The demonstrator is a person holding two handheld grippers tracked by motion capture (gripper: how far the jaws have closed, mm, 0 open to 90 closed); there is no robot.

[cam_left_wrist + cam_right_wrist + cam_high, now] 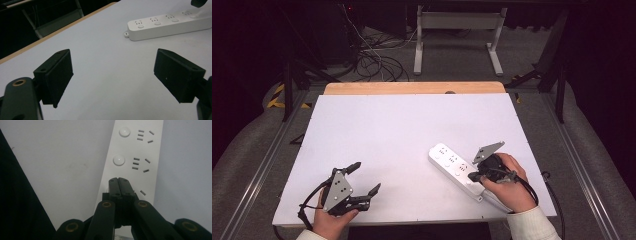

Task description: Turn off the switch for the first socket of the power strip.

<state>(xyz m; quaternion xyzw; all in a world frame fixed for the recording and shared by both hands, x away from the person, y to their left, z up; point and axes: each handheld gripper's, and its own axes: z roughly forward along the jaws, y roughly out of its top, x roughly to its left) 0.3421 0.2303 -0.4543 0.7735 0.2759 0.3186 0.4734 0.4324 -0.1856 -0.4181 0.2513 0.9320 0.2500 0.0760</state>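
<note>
A white power strip [451, 165] lies at an angle on the white table [412, 125], front right. It has round buttons beside its sockets [135, 150]. My right gripper [473, 176] is shut with nothing between its jaws. Its tips [118, 180] sit over the strip, in line with the row of buttons and hiding the spot under them; I cannot tell if they touch it. My left gripper [368, 176] is held open near the front left edge, over bare table. In the left gripper view its jaws [117, 75] stand wide apart, and the strip [170, 23] lies farther off.
A wooden strip [412, 88] runs along the table's far edge. Beyond it stand a white desk frame [457, 30] and loose cables on the floor [372, 60]. Metal rails run down both sides of the table.
</note>
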